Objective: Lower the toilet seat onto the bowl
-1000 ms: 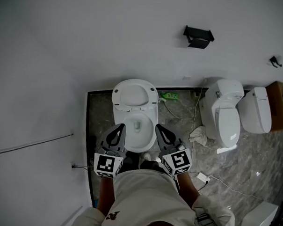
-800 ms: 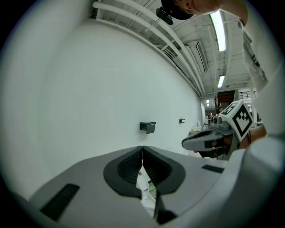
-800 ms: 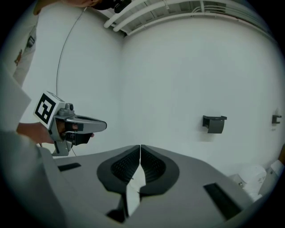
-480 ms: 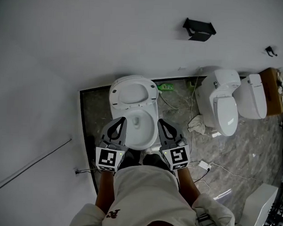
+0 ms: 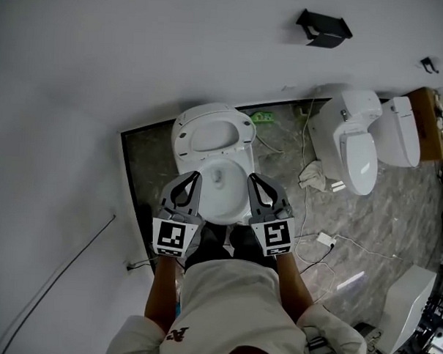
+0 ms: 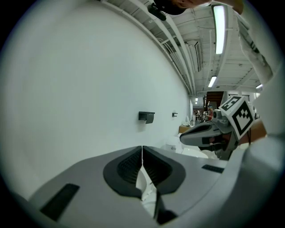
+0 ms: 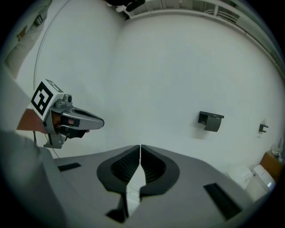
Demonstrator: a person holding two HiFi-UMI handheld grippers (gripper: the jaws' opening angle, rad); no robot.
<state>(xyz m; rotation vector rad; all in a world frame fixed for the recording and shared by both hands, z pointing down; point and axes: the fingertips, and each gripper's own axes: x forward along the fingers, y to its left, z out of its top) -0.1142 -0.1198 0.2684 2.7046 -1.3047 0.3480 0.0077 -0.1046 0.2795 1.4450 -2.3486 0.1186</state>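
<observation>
A plain white wall (image 5: 139,59) is backing a grey marbled floor (image 5: 156,162), and against that wall the toilet seat (image 5: 181,138) is standing raised behind the bowl (image 5: 231,210), so the lowering is not yet begun. It is probably leaning past its balance point, so it will be needing a nudge forward at its top edge before it can be eased down. The left gripper (image 5: 195,176) and the right gripper (image 5: 252,177) are hovering over the bowl's front, one at each side, short of the seat and touching nothing that I can see; each is carrying its jaws pressed together with nothing between them, which suits pushing or hooking the rim rather than pinching it. Further out, a green bottle (image 5: 264,117) is lying by the wall, a crumpled white cloth (image 5: 315,175) and a white plug block (image 5: 323,238) are lying on the floor, and two more toilets (image 5: 352,145) are sitting to the right below a black wall holder (image 5: 325,28). No brand or wording is showing legibly: the marker cubes (image 5: 170,236) are bearing only black-and-white square patterns, and a small emblem (image 5: 173,338) on the person's shorts is too small to read
</observation>
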